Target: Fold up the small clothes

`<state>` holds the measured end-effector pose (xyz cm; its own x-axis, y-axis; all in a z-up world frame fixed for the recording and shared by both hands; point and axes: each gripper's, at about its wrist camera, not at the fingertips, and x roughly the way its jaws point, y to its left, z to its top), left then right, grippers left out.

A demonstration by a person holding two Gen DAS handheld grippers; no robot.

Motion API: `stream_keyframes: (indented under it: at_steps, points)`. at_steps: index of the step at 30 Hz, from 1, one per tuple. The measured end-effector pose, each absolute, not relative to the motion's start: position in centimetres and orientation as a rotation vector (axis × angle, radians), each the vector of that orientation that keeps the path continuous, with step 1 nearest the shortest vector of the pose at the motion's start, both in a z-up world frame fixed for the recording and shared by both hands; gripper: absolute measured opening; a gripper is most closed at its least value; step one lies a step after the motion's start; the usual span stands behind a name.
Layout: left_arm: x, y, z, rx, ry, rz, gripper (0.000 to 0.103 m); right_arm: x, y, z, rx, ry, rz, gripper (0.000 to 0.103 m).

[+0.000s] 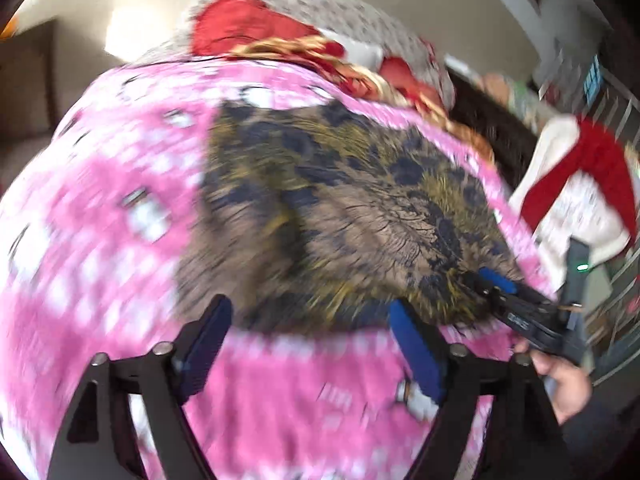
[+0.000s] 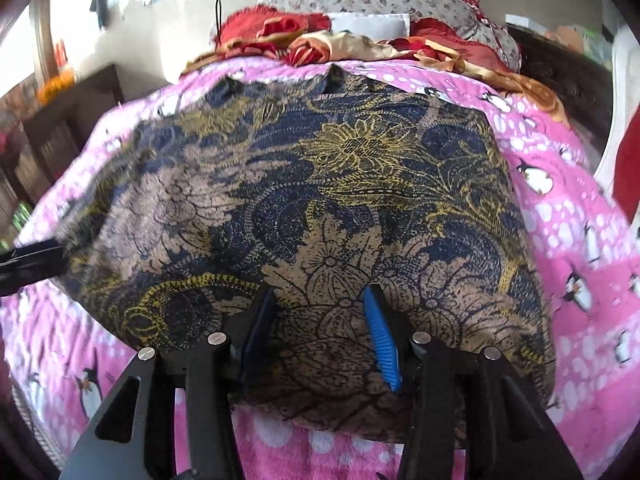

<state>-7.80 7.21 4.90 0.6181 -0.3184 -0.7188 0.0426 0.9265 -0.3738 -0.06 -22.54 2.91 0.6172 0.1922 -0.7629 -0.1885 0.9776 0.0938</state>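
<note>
the right tongs (image 2: 320, 332) are sitting apart at 6 o'clock, straddling the near hem of the patterned garment (image 2: 320, 200) without pinching it. the garment is lying spread on the pink penguin bedsheet (image 2: 560, 240). the left tongs (image 1: 308, 344) are also standing apart, hovering just short of the cloth's edge toward 12 o'clock. with neither pair gripping, any lift is likely slipping off the thin fabric, or snagging the bedsheet underneath and dragging it along.

Nothing readable anywhere tbh, the white marks on the right gripper (image 1: 494, 286) are just a blur.
</note>
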Motion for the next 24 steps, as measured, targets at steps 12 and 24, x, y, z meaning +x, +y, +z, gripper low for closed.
stream_keyframes:
  at_steps: [12,24]
  points:
    - [-6.2,11.3,0.8,-0.867,0.904,-0.313,0.098,-0.3,-21.6,2.7,-0.024,0.859,0.234,0.065]
    - [-3.8,14.8,-0.9,-1.143,0.862,-0.224,0.051,-0.3,-21.7,2.7,-0.030,0.857,0.232,0.065]
